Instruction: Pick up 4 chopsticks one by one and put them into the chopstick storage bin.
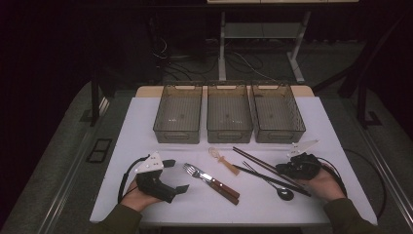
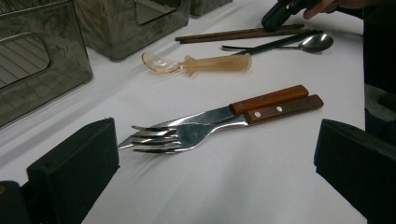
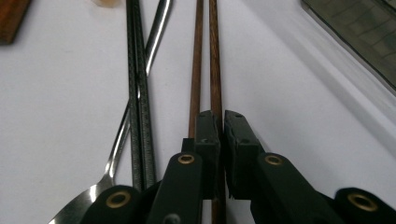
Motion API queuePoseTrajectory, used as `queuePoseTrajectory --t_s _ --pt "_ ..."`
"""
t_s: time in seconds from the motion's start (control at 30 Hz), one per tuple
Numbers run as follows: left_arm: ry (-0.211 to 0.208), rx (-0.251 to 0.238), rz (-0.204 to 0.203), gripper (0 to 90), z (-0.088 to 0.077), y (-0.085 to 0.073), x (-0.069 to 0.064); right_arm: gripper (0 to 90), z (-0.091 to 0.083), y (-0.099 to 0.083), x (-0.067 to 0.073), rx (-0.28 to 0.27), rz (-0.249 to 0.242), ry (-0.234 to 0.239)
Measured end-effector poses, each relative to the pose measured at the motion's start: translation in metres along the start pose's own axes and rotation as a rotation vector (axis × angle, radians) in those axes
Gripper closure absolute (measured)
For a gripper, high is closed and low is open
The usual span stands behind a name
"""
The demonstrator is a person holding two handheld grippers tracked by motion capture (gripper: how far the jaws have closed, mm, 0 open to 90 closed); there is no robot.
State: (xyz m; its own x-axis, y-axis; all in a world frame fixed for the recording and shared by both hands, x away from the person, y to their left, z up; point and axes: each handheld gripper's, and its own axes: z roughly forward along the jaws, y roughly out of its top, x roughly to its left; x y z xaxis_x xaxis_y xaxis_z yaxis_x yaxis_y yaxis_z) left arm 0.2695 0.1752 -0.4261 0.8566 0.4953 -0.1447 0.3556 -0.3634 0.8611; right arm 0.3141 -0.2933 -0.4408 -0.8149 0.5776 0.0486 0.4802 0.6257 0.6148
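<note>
Brown wooden chopsticks (image 3: 208,56) lay as a pair on the white table (image 1: 311,126), running diagonally in front of the middle and right bins, just beside the black chopsticks (image 3: 137,93) and the metal spoon (image 1: 283,192). Right gripper (image 3: 221,125) sat at their near end with jaws pinched together on one brown stick; the other stick ran just outside the left jaw. From the high view the right gripper (image 1: 298,167) was low on the table, hand behind it.

Left gripper (image 1: 171,176) rested well apart on the left side of the table, jaws wide apart, nothing between them. Ahead of it: fork (image 2: 187,133) lying on top of the knife (image 2: 261,100), both wood-handled, touching. Beyond them, the translucent amber spoon (image 2: 196,64). Three clear bins (image 1: 229,117) stood side by side at the far edge.
</note>
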Motion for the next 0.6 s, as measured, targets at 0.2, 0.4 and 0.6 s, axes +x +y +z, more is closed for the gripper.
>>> queuePoseTrajectory --t_s 0.2,0.4,0.6 --pt "-0.001 -0.001 -0.002 0.0 0.000 0.000 0.000 84.9 -0.005 -0.001 -0.001 -0.032 0.011 0.010" --pt "-0.004 -0.001 -0.002 0.0 0.000 0.000 0.000 84.8 -0.009 -0.001 -0.001 -0.052 0.015 0.021" --pt "-0.005 -0.002 -0.003 0.0 0.000 0.000 0.000 84.8 -0.014 -0.001 -0.002 -0.076 0.019 0.041"
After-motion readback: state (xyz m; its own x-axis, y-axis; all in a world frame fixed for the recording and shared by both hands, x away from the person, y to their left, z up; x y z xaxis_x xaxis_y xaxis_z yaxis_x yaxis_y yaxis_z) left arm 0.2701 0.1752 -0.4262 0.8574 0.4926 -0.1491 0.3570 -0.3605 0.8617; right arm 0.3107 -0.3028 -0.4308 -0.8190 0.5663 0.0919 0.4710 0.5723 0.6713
